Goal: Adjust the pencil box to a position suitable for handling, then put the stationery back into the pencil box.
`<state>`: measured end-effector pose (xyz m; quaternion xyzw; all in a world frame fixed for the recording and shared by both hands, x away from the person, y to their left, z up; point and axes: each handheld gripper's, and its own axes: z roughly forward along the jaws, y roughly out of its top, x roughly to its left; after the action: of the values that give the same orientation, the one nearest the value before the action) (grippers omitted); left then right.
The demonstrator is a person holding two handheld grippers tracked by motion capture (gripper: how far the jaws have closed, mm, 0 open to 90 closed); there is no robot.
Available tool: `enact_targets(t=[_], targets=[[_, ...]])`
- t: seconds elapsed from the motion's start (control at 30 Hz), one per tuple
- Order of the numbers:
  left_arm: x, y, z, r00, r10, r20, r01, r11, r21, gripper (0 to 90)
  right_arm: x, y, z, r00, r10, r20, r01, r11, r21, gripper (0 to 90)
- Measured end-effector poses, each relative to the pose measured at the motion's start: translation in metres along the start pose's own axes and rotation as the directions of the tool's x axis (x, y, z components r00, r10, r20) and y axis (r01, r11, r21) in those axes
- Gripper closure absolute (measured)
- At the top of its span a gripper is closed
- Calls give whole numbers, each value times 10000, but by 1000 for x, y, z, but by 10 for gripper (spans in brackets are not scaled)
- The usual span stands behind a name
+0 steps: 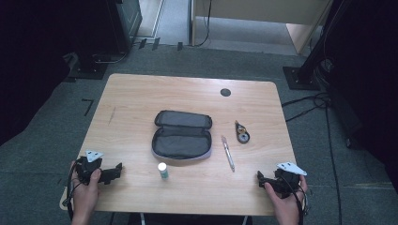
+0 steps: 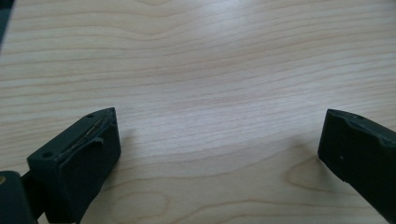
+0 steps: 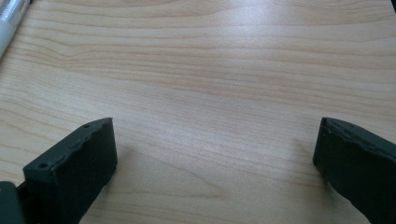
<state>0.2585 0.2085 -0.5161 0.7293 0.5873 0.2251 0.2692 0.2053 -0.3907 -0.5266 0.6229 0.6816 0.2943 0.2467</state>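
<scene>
Left tongs (image 1: 117, 171): held in the person's left hand (image 1: 87, 187) at the near left corner of the desk (image 1: 131, 93); in the left gripper view the jaws stand wide apart over bare wood, nothing between them.
Right tongs (image 1: 259, 176): held in the right hand (image 1: 284, 197) at the near right corner of the desk; in the right gripper view the jaws stand wide apart, nothing between them.
Pencil case (image 1: 182, 135): dark, unzipped and lying open at the middle of the desk, well apart from both tongs.
Glue stick (image 1: 162, 170): upright, white cap on top, just nearer than the pencil case, toward the near edge, between the two tongs and closer to the left.
Pen (image 1: 227, 152): lies flat just right of the pencil case, running from far to near; its pale barrel shows at the top left corner of the right gripper view (image 3: 10, 21).
Correction tape (image 1: 242, 131): right of the pencil case, beside the far end of the pen.
Cable hole cover (image 1: 225, 92): dark round disc near the far edge of the desk.
</scene>
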Motion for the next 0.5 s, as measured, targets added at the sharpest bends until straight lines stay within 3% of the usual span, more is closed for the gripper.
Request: enact_targets(t=[0.2, 0.23, 0.5], targets=[[1, -2, 1, 9999, 112, 107, -109, 9996, -276, 0, 2, -1, -6, 10000, 59, -62, -62, 9994, -344, 122], [0, -3, 2, 9999, 94, 90, -90, 9994, -344, 0, 5, 2, -8, 9997, 8, -262, -20, 9991, -432, 132], [1, -3, 1, 9995, 233, 214, -226, 9991, -356, 0, 21, 20, -11, 9989, -380, -290, 353, 9955, -876, 134]])
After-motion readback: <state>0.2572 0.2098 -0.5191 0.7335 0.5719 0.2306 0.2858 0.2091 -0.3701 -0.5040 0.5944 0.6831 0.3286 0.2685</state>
